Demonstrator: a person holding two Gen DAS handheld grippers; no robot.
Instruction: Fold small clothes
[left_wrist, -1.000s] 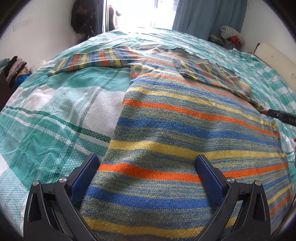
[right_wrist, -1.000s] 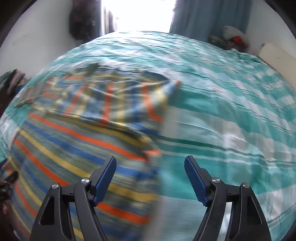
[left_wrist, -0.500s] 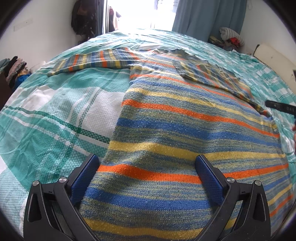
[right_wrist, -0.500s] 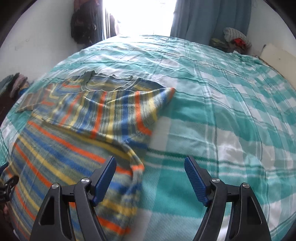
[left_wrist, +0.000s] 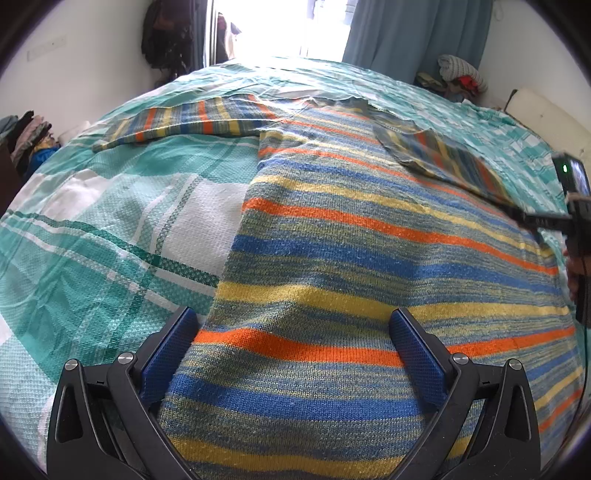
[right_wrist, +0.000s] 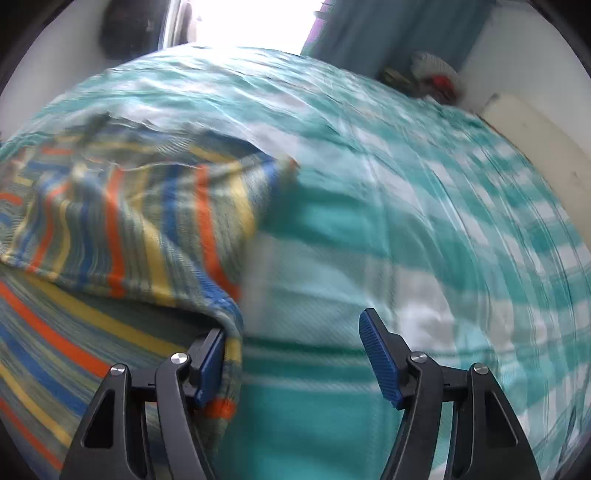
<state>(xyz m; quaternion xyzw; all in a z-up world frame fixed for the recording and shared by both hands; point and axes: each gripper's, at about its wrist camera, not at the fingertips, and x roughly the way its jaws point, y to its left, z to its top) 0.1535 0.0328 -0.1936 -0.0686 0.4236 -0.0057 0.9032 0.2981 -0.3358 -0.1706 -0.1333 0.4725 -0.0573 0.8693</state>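
Note:
A striped knit sweater (left_wrist: 369, 266), blue, orange and yellow, lies flat on the bed. Its left sleeve (left_wrist: 184, 120) stretches out to the left; its right sleeve (left_wrist: 443, 158) is folded across the chest. My left gripper (left_wrist: 291, 336) is open, straddling the lower left part of the sweater body. My right gripper (right_wrist: 295, 343) is open at the sweater's right edge; the folded sleeve (right_wrist: 140, 221) lies just ahead of its left finger, whose pad touches the cloth edge. The right gripper also shows at the right edge of the left wrist view (left_wrist: 546, 221).
The bed has a teal and white checked cover (left_wrist: 110, 229), also seen in the right wrist view (right_wrist: 424, 229). Clothes are piled at the far right corner (left_wrist: 458, 74) and at the left wall (left_wrist: 26, 136). A blue curtain (left_wrist: 413, 33) hangs behind.
My right gripper has moved down and left to the sweater's right edge, so the folded sleeve now meets its left finger. The left gripper has not moved.

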